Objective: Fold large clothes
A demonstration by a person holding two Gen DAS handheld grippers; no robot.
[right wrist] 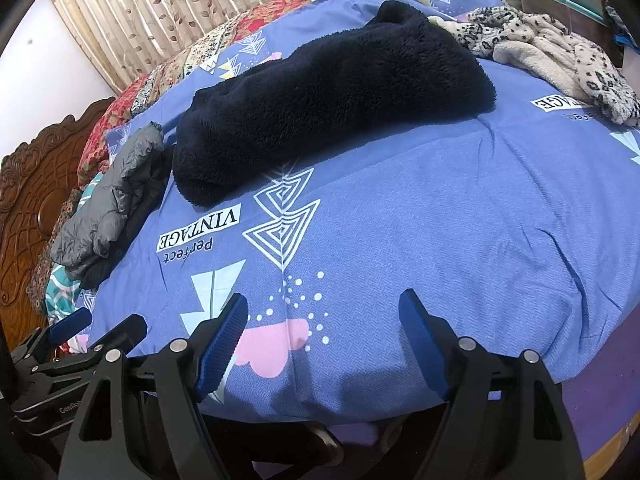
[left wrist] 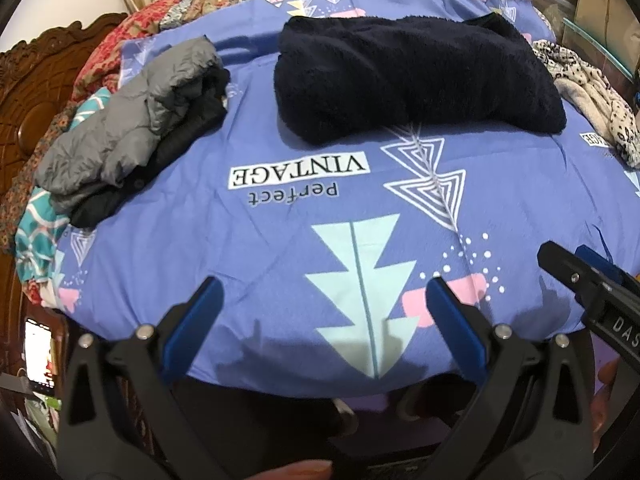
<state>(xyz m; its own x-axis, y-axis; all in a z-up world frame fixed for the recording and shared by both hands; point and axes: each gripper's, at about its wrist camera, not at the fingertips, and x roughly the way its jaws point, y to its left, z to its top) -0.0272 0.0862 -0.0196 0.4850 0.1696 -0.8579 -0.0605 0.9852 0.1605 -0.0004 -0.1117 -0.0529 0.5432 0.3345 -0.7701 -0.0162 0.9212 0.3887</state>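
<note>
A dark navy fleece garment (left wrist: 412, 80) lies folded in a thick bundle at the far middle of the bed; it also shows in the right wrist view (right wrist: 332, 100). My left gripper (left wrist: 324, 292) is open and empty, hovering over the near edge of the blue patterned bedspread (left wrist: 280, 240), well short of the fleece. My right gripper (right wrist: 324, 308) is open and empty, also at the near edge of the bedspread (right wrist: 440, 220). The right gripper shows at the right of the left wrist view (left wrist: 580, 272), and the left gripper at the lower left of the right wrist view (right wrist: 100, 332).
A grey puffer jacket on dark clothes (left wrist: 132, 128) lies at the left, also seen in the right wrist view (right wrist: 116, 200). A leopard-print fleece (right wrist: 560, 52) is piled at the far right. A carved wooden headboard (right wrist: 32, 192) stands left. Floral bedding and a curtain (right wrist: 160, 12) lie behind.
</note>
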